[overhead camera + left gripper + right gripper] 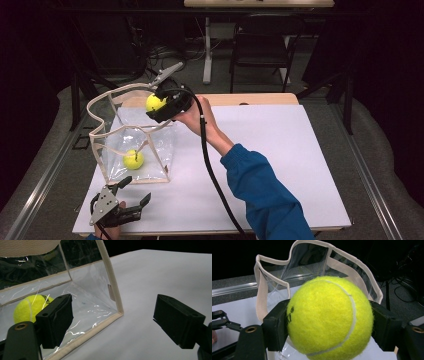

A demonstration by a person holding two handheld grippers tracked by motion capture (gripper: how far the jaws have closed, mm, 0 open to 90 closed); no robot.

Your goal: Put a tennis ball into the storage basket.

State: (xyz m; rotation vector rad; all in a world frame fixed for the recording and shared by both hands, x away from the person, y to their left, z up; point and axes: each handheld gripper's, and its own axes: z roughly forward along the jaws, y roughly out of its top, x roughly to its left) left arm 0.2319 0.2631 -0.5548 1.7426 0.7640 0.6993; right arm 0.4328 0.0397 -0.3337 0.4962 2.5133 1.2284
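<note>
Desk (280, 150): white top, light wooden far edge, standing on grey floor in a dark room; a black folding chair (261, 50) stands behind it. Clear plastic bag (131, 140): transparent walls, beige fabric trim and strap handles, standing upright with its mouth open on the left half of the desk; its near corner seam shows in the left tool view (117, 307). First tennis ball (133, 159): yellow-green, lying on the bag's floor toward the near left side, seen through the plastic in the left tool view (28, 307). Second tennis ball (155, 102): yellow-green with white seam and dark print, clamped between the two black jaws of the right tool (156, 104) and held in the air above the bag's far right rim; in the right tool view (329, 318) the ball sits between both pads with the bag's open mouth beyond it. Right hand (197, 117): wrapped around that tool, blue sleeve (265, 195) behind, black cable (212, 170) trailing toward the near edge. Left tool (134, 190): near the desk's front left corner, just in front of the bag, jaws spread wide and holding nothing; in the left tool view (113, 322) bare desk lies between the pads.
</note>
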